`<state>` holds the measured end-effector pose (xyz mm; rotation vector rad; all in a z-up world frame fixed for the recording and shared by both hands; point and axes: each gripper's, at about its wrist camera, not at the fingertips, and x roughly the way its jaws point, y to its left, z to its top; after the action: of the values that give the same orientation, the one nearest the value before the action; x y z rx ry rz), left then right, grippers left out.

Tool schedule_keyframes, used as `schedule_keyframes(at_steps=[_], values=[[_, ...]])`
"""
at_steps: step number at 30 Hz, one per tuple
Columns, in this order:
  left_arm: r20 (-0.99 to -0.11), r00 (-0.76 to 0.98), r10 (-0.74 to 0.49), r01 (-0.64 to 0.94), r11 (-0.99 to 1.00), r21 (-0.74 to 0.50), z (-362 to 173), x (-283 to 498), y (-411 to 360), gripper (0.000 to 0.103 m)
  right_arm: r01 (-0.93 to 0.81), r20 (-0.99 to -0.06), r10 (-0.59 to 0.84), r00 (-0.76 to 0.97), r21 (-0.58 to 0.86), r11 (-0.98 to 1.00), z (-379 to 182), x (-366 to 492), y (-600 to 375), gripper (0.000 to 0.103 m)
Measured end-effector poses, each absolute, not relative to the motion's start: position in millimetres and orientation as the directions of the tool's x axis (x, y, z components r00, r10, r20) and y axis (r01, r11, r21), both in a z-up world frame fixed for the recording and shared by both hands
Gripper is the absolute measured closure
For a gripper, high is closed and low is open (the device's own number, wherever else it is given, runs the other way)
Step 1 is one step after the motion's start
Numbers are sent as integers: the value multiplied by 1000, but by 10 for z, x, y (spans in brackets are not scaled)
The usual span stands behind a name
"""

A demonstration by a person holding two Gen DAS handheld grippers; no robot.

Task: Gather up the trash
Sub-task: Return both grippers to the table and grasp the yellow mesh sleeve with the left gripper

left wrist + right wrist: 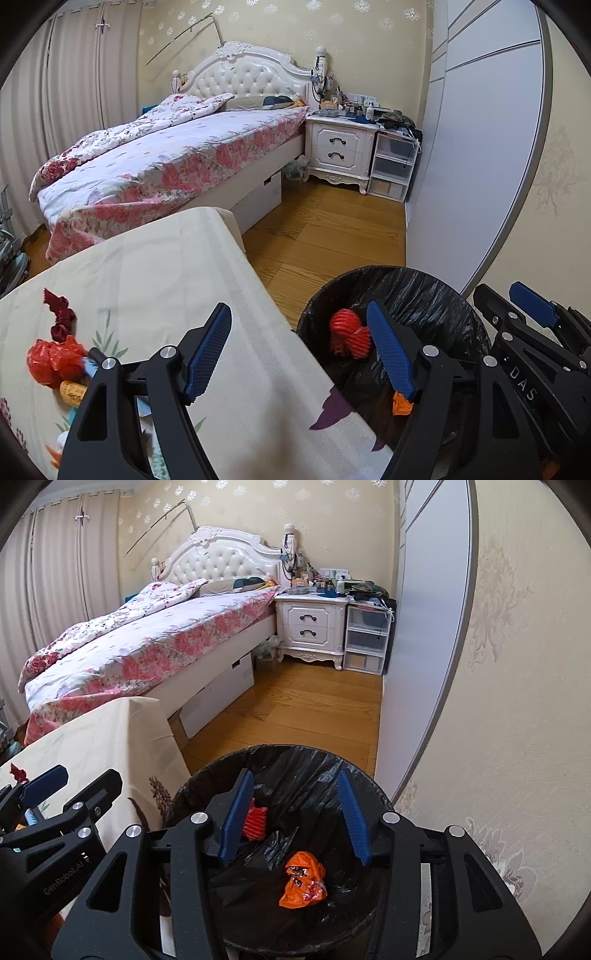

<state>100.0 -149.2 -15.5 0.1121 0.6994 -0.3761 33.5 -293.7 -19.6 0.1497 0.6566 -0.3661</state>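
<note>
A bin with a black liner (436, 295) (295, 760) stands on the floor beside the cloth-covered table (147, 280). Inside it lie a red foam net (347, 334) (255, 821) and an orange wrapper (303, 880). My left gripper (299, 354) is open and empty, straddling the table edge and the bin rim. My right gripper (295, 816) is open and empty above the bin. On the table at the left lie a dark red wrapper (59, 314), a red plastic bag (51, 360), a yellow piece (72, 393) and other scraps, partly hidden behind my left gripper.
A bed (166, 155) with a floral cover stands beyond the table. A white nightstand (340, 147) and plastic drawers (393, 166) stand at the far wall. A wardrobe (472, 147) and wall run along the right. Wooden floor (325, 236) lies between.
</note>
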Motion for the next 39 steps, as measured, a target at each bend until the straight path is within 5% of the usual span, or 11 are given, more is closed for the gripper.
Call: schedule_keyframes(at_steps=[39], values=[[-673,733,-103,157,987,19,-235,-279,175,29,76,-656,-55,752,4,997,-213,-713,-1558,54]])
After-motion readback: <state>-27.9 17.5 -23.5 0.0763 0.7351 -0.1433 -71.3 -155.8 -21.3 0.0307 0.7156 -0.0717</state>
